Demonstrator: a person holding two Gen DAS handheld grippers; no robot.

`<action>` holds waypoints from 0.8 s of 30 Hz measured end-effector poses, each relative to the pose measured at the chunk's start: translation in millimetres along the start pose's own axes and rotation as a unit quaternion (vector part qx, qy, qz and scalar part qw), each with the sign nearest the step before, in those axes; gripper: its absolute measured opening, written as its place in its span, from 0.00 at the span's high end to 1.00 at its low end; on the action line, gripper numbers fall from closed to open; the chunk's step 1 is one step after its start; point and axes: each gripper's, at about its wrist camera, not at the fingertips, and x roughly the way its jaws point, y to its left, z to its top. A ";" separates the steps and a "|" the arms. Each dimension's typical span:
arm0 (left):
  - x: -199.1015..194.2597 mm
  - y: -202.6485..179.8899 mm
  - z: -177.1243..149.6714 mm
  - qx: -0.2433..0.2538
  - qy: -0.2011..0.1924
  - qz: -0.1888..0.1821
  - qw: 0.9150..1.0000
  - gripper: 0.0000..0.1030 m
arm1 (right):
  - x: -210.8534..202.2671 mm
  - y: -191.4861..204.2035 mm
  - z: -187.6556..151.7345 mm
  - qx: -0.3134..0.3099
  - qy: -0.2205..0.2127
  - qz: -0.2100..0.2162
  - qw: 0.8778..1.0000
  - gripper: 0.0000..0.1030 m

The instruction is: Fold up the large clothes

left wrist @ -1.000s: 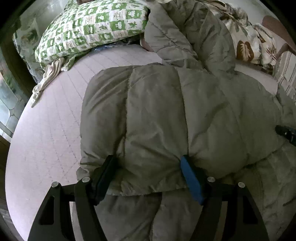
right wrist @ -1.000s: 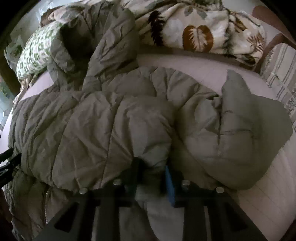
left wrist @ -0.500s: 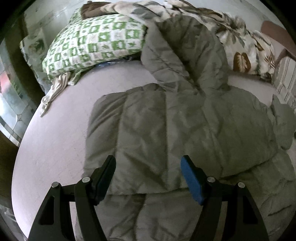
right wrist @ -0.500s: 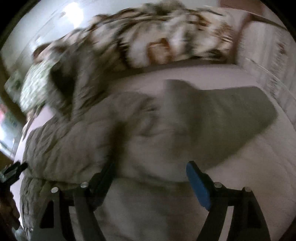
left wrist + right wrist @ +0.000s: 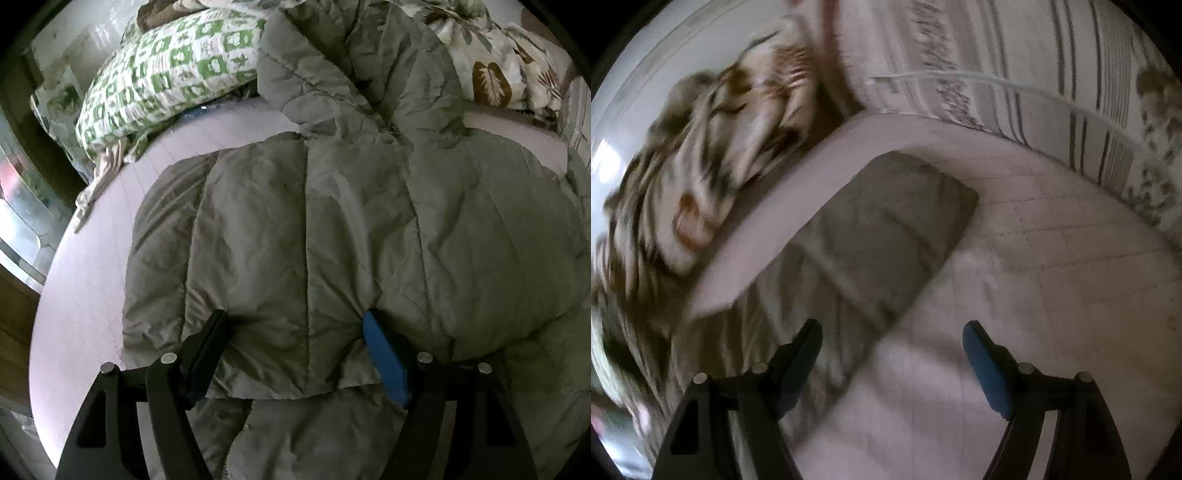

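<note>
— Left side?
— Your left gripper (image 5: 295, 317) stands spread wide. Both fingertips (image 5: 218, 325) are dug down into the near edge of the grey-green puffer jacket (image 5: 295, 221), and the cloth puckers at each tip. It is pressed into the cloth, not clenched on it.
— Right side?
— Your right gripper (image 5: 892, 326) is released. Its jaws have just been opening and nothing is between them. Bare mattress (image 5: 1034, 258) lies under it. The view is blurred.
— Where's the jacket?
— Spread over the middle of the mattress, with a folded panel lying on top just ahead of your left gripper. The hood (image 5: 332, 55) is bunched at the far end. One sleeve (image 5: 886, 229) lies flat, stretching far and right from your right gripper's black finger.
— Around it?
— A green checked pillow (image 5: 166, 74) is far left. A leaf-print quilt (image 5: 491, 70) is heaped far right. A striped cloth (image 5: 997, 55) lies beyond the mattress edge, seen from the right wrist.
</note>
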 end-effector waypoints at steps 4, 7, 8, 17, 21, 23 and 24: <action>3.8 2.8 0.4 -0.003 0.003 -0.012 1.000 0.27 | 33.2 -17.7 17.2 0.085 0.002 0.044 0.995 0.22; 7.4 9.9 -0.2 -0.014 0.003 -0.037 0.999 0.26 | 51.8 -12.8 21.8 0.101 -0.017 0.032 0.994 0.23; 7.6 10.3 -0.7 -0.015 0.001 -0.041 0.999 0.26 | 55.4 -4.9 21.3 0.090 -0.027 0.020 0.995 0.30; -9.1 29.8 0.8 -0.028 0.001 -0.119 0.993 0.26 | 20.1 30.8 15.0 0.015 -0.064 0.037 0.997 0.86; -33.2 46.3 -8.6 -0.052 -0.005 -0.170 0.984 0.25 | -35.0 70.1 5.5 -0.061 -0.108 0.079 0.989 0.86; -46.2 49.8 -15.9 -0.044 -0.013 -0.167 0.985 0.25 | -61.3 92.2 -3.4 -0.095 -0.127 0.095 0.983 0.86; -54.3 51.9 -20.7 -0.039 -0.020 -0.165 0.985 0.25 | -76.4 107.4 -9.9 -0.118 -0.137 0.107 0.978 0.86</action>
